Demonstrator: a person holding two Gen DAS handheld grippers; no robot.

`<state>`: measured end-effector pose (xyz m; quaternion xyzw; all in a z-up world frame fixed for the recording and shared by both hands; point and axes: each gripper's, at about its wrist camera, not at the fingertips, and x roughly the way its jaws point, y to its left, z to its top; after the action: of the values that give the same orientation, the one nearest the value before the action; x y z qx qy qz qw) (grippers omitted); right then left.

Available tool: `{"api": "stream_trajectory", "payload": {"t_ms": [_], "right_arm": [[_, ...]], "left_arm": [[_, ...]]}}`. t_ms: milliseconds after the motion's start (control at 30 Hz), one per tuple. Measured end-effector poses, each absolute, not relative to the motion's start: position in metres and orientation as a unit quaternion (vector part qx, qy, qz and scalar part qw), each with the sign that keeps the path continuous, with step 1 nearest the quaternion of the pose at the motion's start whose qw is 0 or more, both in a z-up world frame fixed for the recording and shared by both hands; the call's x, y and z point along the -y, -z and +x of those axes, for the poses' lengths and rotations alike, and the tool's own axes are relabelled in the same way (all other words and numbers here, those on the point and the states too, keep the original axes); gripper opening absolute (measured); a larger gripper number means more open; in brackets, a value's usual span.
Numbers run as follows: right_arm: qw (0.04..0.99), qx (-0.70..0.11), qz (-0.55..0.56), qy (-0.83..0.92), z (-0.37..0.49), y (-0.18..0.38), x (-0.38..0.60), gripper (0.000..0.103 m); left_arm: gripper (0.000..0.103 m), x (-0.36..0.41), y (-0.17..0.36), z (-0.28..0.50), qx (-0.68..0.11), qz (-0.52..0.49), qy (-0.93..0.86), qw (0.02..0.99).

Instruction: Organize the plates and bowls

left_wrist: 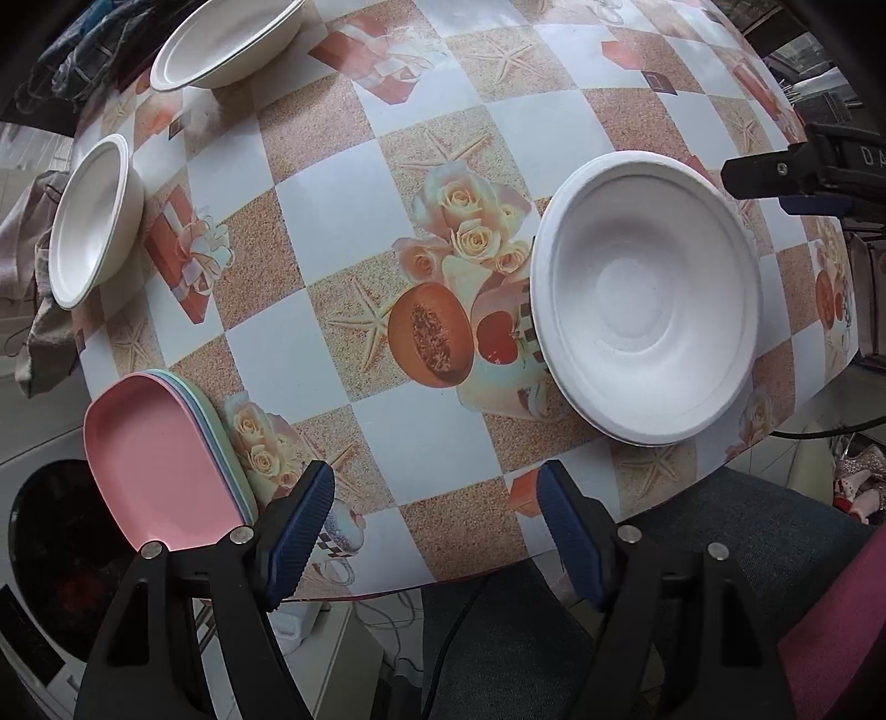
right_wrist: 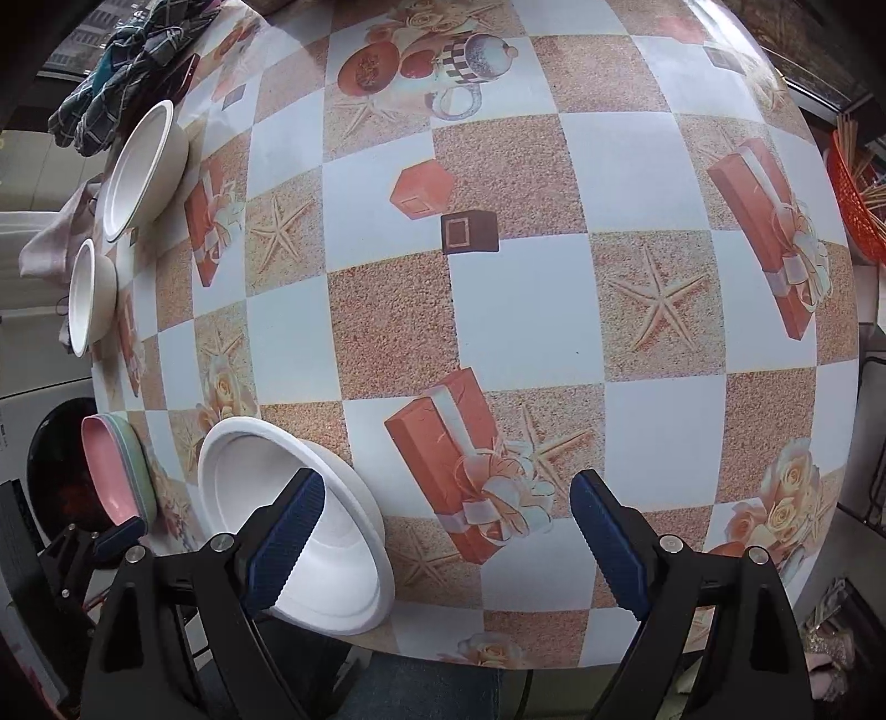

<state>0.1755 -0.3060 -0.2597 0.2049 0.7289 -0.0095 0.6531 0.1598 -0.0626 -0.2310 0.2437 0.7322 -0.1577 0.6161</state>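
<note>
White paper bowls number three on my table (left_wrist: 343,210): one near bowl (left_wrist: 645,299) by the front edge, a small bowl (left_wrist: 91,221) at the left edge and a far bowl (left_wrist: 227,41) beyond it. All three look empty. One stack of plates (left_wrist: 160,459), pink on top, sits at the near-left corner; I cannot count its layers. My left gripper (left_wrist: 437,531) and right gripper (right_wrist: 448,545) both hang with jaws spread, nothing between them.
</note>
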Motion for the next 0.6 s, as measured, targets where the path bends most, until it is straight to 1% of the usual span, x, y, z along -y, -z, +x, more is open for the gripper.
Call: {"api": "stream_trajectory", "payload": {"t_ms": [167, 300, 600], "right_arm": [[0.654, -0.731, 0.198, 0.001, 0.187, 0.259, 0.294, 0.091], [0.658, -0.728, 0.193, 0.003, 0.194, 0.257, 0.294, 0.091], [0.635, -0.746, 0.198, 0.04, 0.189, 0.271, 0.312, 0.091]], "left_arm": [[0.079, 0.076, 0.216, 0.155, -0.723, 0.245, 0.14, 0.63], [0.079, 0.065, 0.212, 0.167, -0.726, 0.241, 0.125, 0.632], [0.079, 0.069, 0.238, 0.163, -0.738, 0.251, 0.113, 0.616]]}}
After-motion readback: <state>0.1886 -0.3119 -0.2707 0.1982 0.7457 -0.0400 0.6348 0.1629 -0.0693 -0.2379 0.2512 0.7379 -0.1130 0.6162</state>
